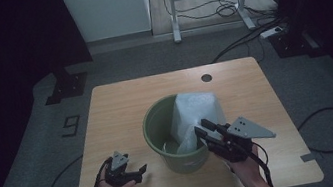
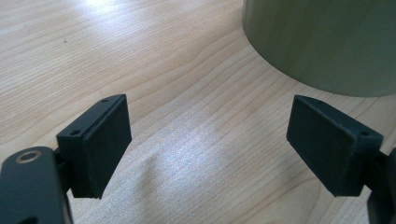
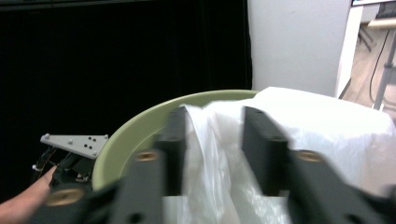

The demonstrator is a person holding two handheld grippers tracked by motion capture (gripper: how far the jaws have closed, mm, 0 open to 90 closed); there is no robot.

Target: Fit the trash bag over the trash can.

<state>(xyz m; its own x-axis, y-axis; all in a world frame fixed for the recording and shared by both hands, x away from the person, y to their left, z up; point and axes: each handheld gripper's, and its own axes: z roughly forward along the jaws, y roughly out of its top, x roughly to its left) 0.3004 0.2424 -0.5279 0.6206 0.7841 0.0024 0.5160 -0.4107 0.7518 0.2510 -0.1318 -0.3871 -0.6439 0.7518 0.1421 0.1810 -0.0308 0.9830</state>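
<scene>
- Right gripper (image 1: 202, 131) over the near right rim of the bin (image 1: 154, 141), jaws pointing into it.
- Plastic bag (image 1: 193, 112) inside the bin, draped over the far right rim; a fold of it between the right gripper's jaws, directly ahead.
- Left gripper (image 1: 141, 171) low over the table (image 1: 121, 105), to the left of the right gripper, beside the bin's near left wall.
- Bin wall ahead and right of the left gripper's jaws, bare tabletop between them.
</scene>
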